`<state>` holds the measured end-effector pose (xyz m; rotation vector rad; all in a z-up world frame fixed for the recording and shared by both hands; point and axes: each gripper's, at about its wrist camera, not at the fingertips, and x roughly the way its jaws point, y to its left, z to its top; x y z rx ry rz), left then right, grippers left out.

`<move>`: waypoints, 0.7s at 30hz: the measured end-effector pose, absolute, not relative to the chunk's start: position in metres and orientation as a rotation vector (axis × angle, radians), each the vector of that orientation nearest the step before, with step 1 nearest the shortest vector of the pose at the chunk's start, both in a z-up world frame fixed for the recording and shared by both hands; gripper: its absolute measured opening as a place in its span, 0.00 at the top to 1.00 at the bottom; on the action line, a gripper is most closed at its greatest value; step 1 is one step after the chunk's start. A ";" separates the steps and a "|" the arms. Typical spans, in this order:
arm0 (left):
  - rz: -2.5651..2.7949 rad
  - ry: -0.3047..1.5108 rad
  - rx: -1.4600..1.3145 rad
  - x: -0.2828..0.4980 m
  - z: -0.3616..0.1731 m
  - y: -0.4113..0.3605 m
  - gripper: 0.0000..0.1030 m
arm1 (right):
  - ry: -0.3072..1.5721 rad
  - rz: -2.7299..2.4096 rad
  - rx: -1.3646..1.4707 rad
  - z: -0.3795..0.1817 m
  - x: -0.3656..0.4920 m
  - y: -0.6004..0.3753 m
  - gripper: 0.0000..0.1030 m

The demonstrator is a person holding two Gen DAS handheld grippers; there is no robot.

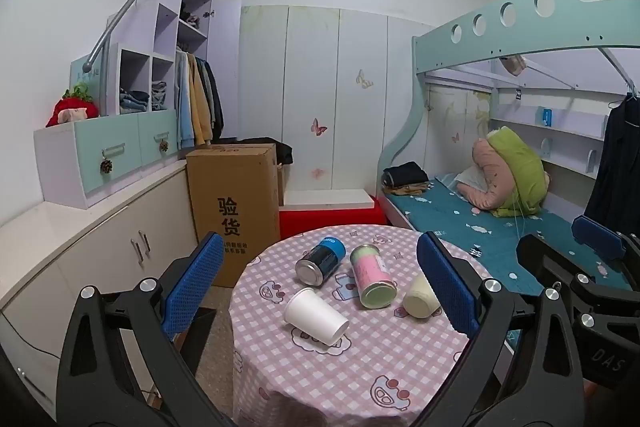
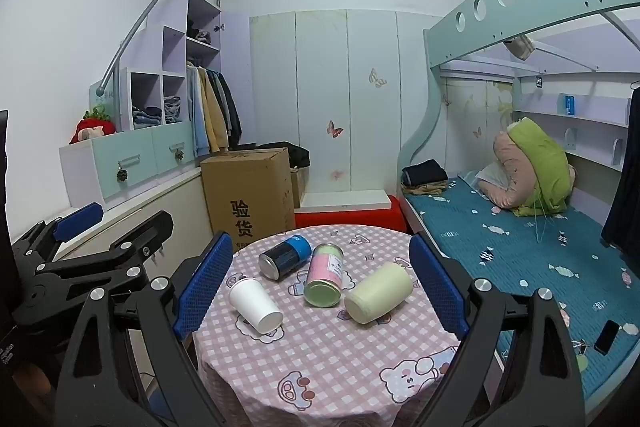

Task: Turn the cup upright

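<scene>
A white paper cup lies on its side on the round table, seen also in the right wrist view. A cream cup, a pink-and-green can and a dark blue can also lie on their sides. My left gripper is open and empty, held above the table's near side. My right gripper is open and empty, likewise back from the cups.
The table wears a pink checked cloth. A cardboard box stands behind it on the left, a red stool behind, a bunk bed on the right and low cabinets on the left.
</scene>
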<state>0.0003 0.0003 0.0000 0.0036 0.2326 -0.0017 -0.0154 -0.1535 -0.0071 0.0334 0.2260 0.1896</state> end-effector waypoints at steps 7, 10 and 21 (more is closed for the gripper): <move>-0.003 0.235 0.003 0.000 0.000 0.000 0.06 | 0.225 0.187 0.037 -0.007 -0.015 -0.153 0.16; -0.006 0.240 0.002 0.000 0.000 0.000 0.06 | 0.226 0.184 0.035 -0.006 -0.017 -0.152 0.16; -0.002 0.250 0.003 0.005 -0.010 0.004 0.06 | 0.250 0.185 0.041 -0.017 -0.003 -0.152 0.16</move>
